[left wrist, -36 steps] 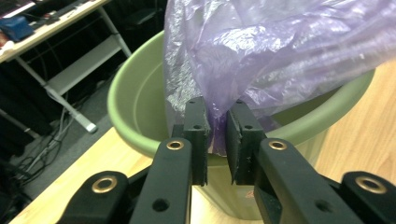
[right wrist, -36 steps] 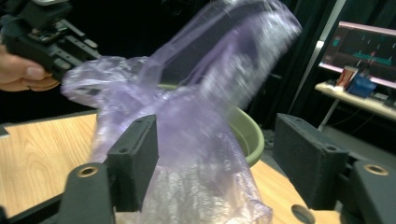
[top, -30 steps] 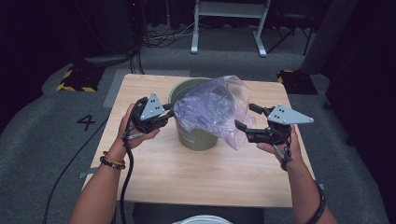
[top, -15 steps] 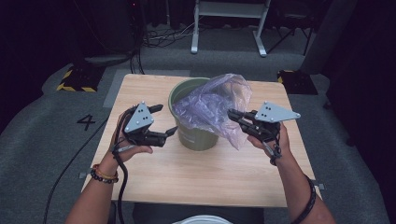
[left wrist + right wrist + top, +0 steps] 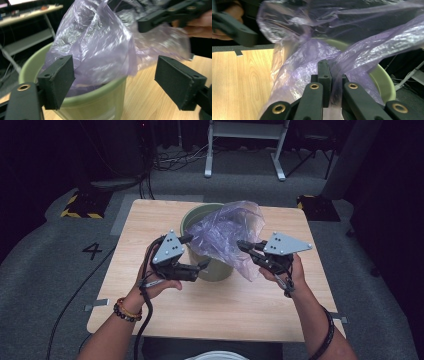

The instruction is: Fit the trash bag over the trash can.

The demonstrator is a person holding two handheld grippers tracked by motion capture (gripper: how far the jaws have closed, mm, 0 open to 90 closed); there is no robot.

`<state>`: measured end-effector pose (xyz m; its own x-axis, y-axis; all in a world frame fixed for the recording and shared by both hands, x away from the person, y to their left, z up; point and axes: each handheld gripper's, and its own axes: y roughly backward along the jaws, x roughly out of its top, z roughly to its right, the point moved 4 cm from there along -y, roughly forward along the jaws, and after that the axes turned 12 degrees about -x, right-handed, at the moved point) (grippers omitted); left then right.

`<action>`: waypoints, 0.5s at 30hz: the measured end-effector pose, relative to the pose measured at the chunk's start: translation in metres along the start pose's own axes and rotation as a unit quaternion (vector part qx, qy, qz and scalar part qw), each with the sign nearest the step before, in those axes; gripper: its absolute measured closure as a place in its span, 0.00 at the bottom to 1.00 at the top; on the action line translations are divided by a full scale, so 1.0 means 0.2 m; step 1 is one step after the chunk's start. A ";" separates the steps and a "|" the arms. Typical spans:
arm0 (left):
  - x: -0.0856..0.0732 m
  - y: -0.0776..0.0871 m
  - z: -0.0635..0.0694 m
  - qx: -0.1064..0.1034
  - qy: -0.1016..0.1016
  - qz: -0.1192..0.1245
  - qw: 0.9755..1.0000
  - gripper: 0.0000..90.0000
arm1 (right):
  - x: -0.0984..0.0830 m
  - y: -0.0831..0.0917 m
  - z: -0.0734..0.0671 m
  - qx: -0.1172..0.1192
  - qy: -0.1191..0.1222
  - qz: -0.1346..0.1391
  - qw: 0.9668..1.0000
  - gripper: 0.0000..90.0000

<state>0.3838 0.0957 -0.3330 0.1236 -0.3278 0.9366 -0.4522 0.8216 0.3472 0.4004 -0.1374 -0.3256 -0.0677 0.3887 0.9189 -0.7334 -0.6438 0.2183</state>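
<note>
A green bucket (image 5: 212,269) stands mid-table with a crumpled purple plastic bag (image 5: 225,232) rising out of it. My right gripper (image 5: 243,246) is shut on the bag's right side; in the right gripper view the film (image 5: 362,50) is pinched between the closed jaws (image 5: 325,75), with the bucket's rim (image 5: 384,82) behind. My left gripper (image 5: 196,251) sits at the bucket's front left, open. Its jaws have just been opening wide, then easing in slightly, and in the left gripper view its pads (image 5: 58,80) press on nothing, with the bag (image 5: 100,50) and bucket (image 5: 100,100) ahead.
The wooden table (image 5: 240,310) has bare surface in front of and beside the bucket. A white round object (image 5: 215,356) shows at the bottom edge. On the grey floor lie a "4" mark (image 5: 93,251), yellow-black striped blocks (image 5: 80,207) and a metal stand (image 5: 245,150).
The left gripper let go of the bag, opened wide and drew back toward the person. The right gripper, open before, closed on the bag's right side.
</note>
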 end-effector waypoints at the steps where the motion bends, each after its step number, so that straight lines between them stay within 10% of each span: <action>1: 0.00 -0.02 -0.01 0.022 -0.004 -0.010 1.000 0.28 | 0.00 0.00 0.00 0.000 0.002 0.001 1.000 0.99; 6: -0.03 -0.03 -0.08 0.041 -0.026 -0.029 0.998 0.82 | 0.00 0.03 -0.01 0.000 0.004 0.004 1.000 0.99; 15: -0.12 0.18 -0.16 0.026 -0.002 -0.005 1.000 0.93 | -0.05 0.11 0.10 -0.034 -0.029 -0.003 0.999 0.99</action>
<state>0.3927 0.1467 -0.3408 0.1242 -0.3375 0.9331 -0.4965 0.7930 0.3530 0.3982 -0.1674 -0.3233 -0.0261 0.3525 0.9354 -0.7785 -0.5942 0.2022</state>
